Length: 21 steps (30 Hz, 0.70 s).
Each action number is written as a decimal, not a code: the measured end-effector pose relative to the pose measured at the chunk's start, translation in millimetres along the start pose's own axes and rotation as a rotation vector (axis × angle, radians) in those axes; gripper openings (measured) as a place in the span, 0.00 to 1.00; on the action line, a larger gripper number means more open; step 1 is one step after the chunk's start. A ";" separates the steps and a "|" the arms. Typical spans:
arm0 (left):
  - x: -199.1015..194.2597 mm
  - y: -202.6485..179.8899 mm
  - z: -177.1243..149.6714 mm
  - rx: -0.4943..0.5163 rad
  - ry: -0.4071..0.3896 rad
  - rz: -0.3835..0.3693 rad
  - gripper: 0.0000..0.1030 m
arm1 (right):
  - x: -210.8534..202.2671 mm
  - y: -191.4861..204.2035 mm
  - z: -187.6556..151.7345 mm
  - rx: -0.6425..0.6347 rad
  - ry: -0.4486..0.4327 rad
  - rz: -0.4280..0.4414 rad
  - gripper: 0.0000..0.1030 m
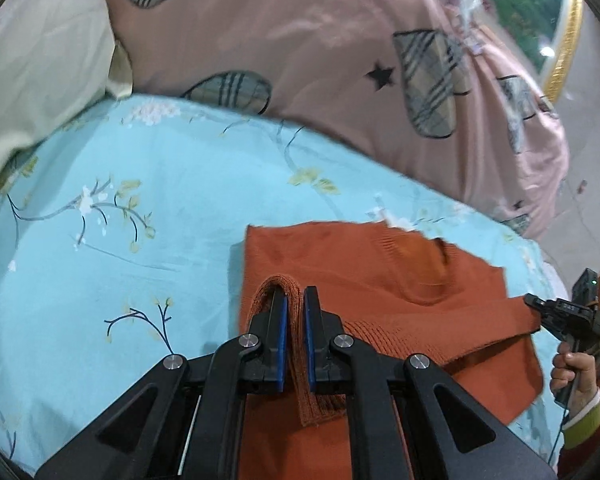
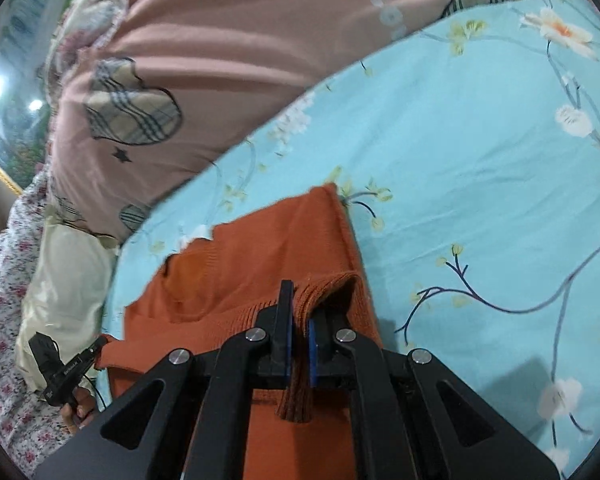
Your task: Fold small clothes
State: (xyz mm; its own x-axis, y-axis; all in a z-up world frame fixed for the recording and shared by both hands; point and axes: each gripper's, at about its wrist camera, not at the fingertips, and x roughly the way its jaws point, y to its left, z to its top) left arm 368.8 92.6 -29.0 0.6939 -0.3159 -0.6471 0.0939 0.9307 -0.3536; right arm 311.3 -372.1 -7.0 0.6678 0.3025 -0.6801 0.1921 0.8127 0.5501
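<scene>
An orange knitted garment (image 1: pixel 360 272) lies on a light blue floral bed sheet (image 1: pixel 140 184). My left gripper (image 1: pixel 296 296) is shut on a ribbed hem corner of the garment, lifted over its near left part. My right gripper (image 2: pixel 300 304) is shut on the other ribbed hem corner of the orange garment (image 2: pixel 260 256) at its right side. The hem stretches between the two grippers, folded over the lower layer. The right gripper also shows in the left wrist view (image 1: pixel 540 308), and the left gripper in the right wrist view (image 2: pixel 96 350).
A pink duvet (image 1: pixel 320 40) with plaid patches lies bunched along the far side of the bed. A cream pillow (image 1: pixel 32 68) sits at the far left. The blue sheet (image 2: pixel 480 160) stretches around the garment. A flowered cloth (image 2: pixel 4 340) lies at the bed's edge.
</scene>
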 end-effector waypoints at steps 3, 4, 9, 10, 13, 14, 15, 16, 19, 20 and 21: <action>30.7 9.4 -0.5 -0.020 0.060 0.035 0.10 | 6.2 -4.2 -5.1 0.004 0.016 -0.042 0.07; 38.9 11.8 -2.3 -0.023 0.085 0.041 0.13 | -0.7 -1.7 -8.5 -0.007 -0.004 -0.054 0.08; 16.5 0.7 -20.9 -0.006 0.064 -0.032 0.33 | -49.2 24.9 -34.1 -0.123 -0.175 -0.152 0.37; 7.8 -4.9 -28.1 0.004 0.058 -0.049 0.36 | -53.1 32.2 -41.2 -0.148 -0.173 -0.134 0.37; -9.1 -31.1 -57.2 0.064 0.078 -0.101 0.38 | -46.6 58.2 -64.4 -0.253 -0.069 -0.040 0.37; -9.6 -41.0 -68.1 0.086 0.097 -0.117 0.38 | -39.5 70.1 -77.5 -0.313 -0.007 0.005 0.37; -8.1 -50.1 -78.0 0.103 0.121 -0.136 0.38 | -33.6 78.1 -86.7 -0.354 0.040 0.035 0.37; -5.3 -57.5 -87.4 0.119 0.146 -0.151 0.38 | -24.6 88.2 -97.8 -0.410 0.100 0.062 0.37; 9.5 -78.1 -107.4 0.176 0.201 -0.139 0.42 | -2.4 102.6 -116.0 -0.536 0.207 0.022 0.37; 14.4 -82.3 -109.3 0.191 0.214 -0.140 0.52 | 6.9 105.5 -119.3 -0.583 0.234 -0.009 0.37; 18.8 -85.5 -108.5 0.202 0.228 -0.167 0.58 | 11.5 106.9 -117.8 -0.606 0.236 -0.021 0.37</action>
State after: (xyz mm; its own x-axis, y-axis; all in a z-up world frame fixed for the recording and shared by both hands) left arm 296.3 -12.9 -84.2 0.4816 -0.4784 -0.7343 0.3476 0.8734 -0.3411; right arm 254.8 -223.1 -13.2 0.4795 0.3283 -0.8138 -0.2824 0.9358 0.2111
